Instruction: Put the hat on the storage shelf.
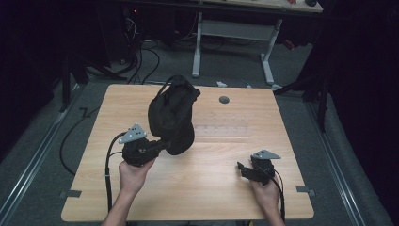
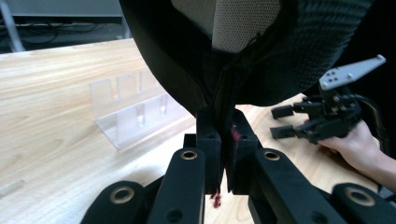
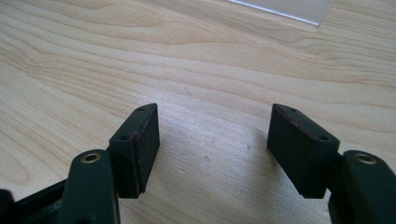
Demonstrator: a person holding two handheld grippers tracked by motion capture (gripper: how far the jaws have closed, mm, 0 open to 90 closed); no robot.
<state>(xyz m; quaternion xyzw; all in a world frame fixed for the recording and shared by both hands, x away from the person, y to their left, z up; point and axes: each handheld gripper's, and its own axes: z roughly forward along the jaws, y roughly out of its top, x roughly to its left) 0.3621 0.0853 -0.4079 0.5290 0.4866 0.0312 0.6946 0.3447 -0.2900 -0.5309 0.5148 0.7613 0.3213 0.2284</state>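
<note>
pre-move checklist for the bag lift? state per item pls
1. Left gripper shut on the black bag fabric: ok.
2. Bag raised off the wooden table: cannot tell; its lower end may touch.
3. Right gripper open, nothing between the pads: ok.
4. Right gripper apart from the bag: ok.
5. Clear acrylic rack apart from the bag: cannot tell; it lies close beside it.
</note>
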